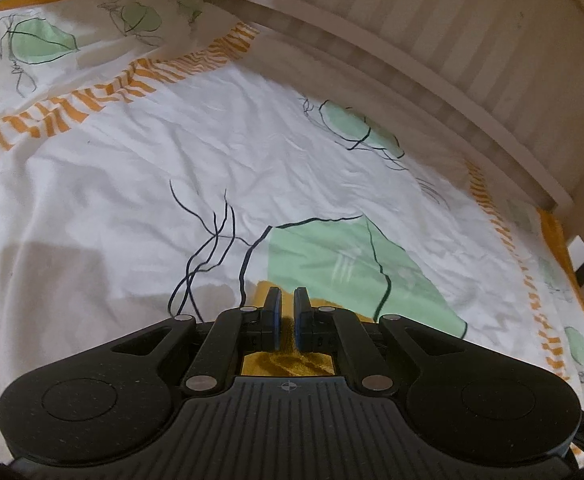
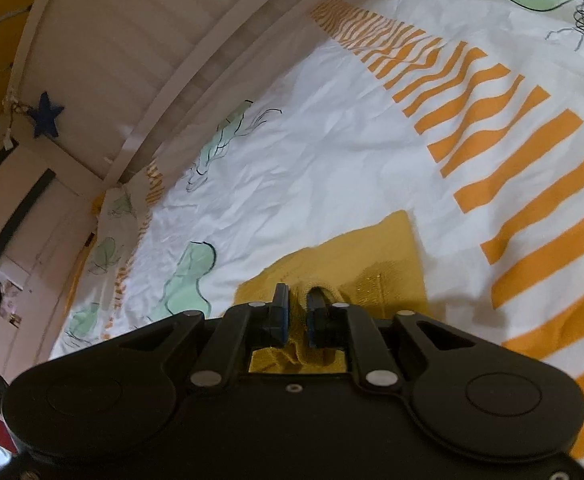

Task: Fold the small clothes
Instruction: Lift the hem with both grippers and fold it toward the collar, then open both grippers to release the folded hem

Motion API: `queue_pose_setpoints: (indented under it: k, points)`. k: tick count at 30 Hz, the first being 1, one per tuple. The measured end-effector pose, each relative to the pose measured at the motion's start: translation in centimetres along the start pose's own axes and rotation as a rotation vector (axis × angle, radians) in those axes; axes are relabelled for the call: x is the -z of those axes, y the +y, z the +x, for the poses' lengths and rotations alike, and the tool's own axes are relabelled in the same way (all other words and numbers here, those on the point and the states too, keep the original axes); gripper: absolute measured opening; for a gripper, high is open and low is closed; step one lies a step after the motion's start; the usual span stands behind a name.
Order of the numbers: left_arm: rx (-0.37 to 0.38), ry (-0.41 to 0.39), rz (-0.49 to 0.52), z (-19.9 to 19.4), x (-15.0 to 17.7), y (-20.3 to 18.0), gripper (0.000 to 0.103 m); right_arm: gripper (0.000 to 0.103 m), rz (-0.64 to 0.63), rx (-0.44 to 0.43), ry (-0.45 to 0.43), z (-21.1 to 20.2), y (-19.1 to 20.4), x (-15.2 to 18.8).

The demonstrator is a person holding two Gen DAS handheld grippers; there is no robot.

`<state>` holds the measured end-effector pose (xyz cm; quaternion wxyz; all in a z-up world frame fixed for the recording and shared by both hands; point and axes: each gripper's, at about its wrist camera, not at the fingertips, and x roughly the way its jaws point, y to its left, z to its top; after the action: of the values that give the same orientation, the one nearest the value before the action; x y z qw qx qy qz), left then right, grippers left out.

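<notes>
Yellow garment (image 2: 356, 256) lies on the bed sheet (image 2: 332, 152), right under both grippers. Right wrist view shows most of it — a flat yellow piece spreading forward from the right gripper (image 2: 298, 300), with a ribbed edge bunched between the fingers; jaws nearly together, clamped on that fold. Left wrist view shows only a sliver of the garment (image 1: 287, 364) beneath the left gripper (image 1: 287, 300) — jaws close, narrow gap, yellow cloth seen through it; cannot tell whether it is actually pinched. Bed sheet (image 1: 131, 184) is white with green shapes and orange stripes. White slatted rail (image 1: 452, 40) beyond the garment in both views. Blue star (image 2: 45, 120) only in right view, hanging by the rail (image 2: 131, 40).
</notes>
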<state>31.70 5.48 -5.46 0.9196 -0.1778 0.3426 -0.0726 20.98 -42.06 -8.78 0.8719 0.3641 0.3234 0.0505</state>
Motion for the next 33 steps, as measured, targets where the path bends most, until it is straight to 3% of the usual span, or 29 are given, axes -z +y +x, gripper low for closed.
queue_pose_setpoints:
  k: [2,4,8,9,14,20,29,33]
  points:
    - [-0.018,-0.002,0.019,0.2,0.0,-0.1,0.007,0.025,-0.016,0.017,0.006,0.3,-0.2,0.2]
    - [-0.034,0.006,0.036,0.3,-0.1,-0.2,0.008,0.034,-0.017,0.017,0.002,0.2,-0.3,0.3]
    - [-0.075,0.004,0.042,-0.3,-0.5,-0.4,0.023,0.064,-0.045,0.027,-0.063,-0.9,0.7,0.1]
    - [-0.079,0.005,0.047,-0.5,-0.5,-0.5,0.023,0.067,-0.072,0.033,-0.090,-1.4,1.2,0.0]
    - [-0.064,0.065,0.146,-1.6,-0.2,-2.7,0.023,0.067,-0.134,0.034,-0.118,-2.8,2.4,-0.5]
    - [-0.002,0.160,0.285,-2.5,2.2,-5.0,0.023,0.067,-0.228,0.054,-0.084,-3.5,4.3,0.3]
    - [0.047,0.273,0.394,-1.9,6.1,-6.7,0.023,0.066,-0.644,0.091,0.098,-0.8,10.3,5.3]
    - [0.031,0.289,0.385,-1.0,6.5,-6.7,0.023,0.066,-0.722,0.128,0.165,0.9,10.7,7.1]
